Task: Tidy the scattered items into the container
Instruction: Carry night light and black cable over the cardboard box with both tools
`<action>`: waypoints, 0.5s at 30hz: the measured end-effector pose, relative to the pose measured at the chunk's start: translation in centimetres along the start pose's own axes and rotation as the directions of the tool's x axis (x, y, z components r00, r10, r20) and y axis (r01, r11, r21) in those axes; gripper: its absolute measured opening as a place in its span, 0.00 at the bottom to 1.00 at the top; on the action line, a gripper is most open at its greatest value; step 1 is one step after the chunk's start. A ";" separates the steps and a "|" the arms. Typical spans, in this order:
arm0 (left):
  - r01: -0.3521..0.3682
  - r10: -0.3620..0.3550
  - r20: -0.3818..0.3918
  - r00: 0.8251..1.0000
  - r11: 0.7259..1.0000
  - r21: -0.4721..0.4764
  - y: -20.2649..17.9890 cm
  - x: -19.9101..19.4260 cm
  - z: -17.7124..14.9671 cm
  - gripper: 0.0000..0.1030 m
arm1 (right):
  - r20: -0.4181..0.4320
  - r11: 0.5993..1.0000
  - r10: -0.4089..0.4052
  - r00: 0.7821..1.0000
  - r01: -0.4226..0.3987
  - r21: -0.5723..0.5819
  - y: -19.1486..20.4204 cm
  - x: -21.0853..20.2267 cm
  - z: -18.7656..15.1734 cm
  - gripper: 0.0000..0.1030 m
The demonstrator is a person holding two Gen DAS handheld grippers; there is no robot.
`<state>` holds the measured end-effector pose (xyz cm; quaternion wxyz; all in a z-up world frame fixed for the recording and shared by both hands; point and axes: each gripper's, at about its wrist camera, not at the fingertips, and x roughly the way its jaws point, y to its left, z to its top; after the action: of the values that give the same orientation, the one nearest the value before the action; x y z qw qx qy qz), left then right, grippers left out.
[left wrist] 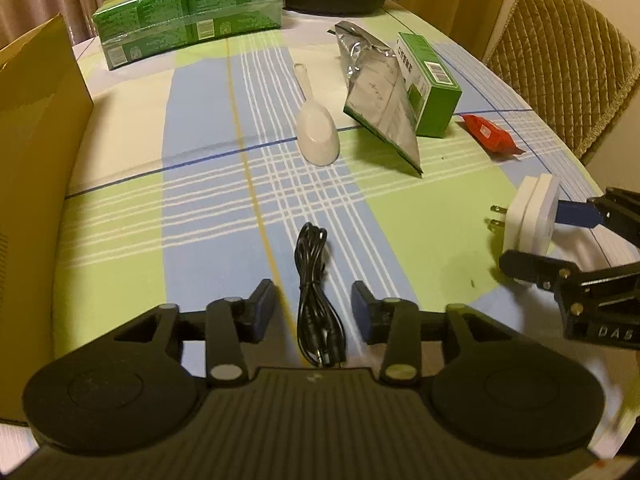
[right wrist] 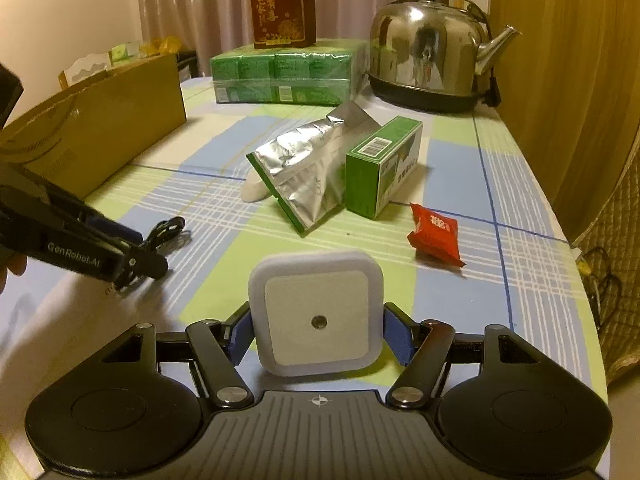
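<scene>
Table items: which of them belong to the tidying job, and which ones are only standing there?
For the job:
night light, held by the right gripper
black cable
white scoop
foil pouch
small green box
red packet
cardboard box

Just there:
kettle
green wrapped pack
red carton

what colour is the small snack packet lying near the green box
Red, with a small white label on the snack packet; it shows best in the right wrist view, beside the green box.
</scene>
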<state>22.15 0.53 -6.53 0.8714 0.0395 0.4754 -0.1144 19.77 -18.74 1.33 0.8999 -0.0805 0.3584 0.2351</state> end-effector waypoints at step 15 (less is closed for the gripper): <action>0.023 -0.023 -0.009 1.000 0.999 0.022 0.1 -0.4 -0.3 0.12 | 0.023 1.000 -0.015 1.000 0.015 0.027 -0.4 0.2 0.8 0.73</action>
<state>21.67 0.73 -6.36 0.8675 0.0440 0.4782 -0.1295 20.58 -18.75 1.74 0.9067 -0.0686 0.3505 0.2245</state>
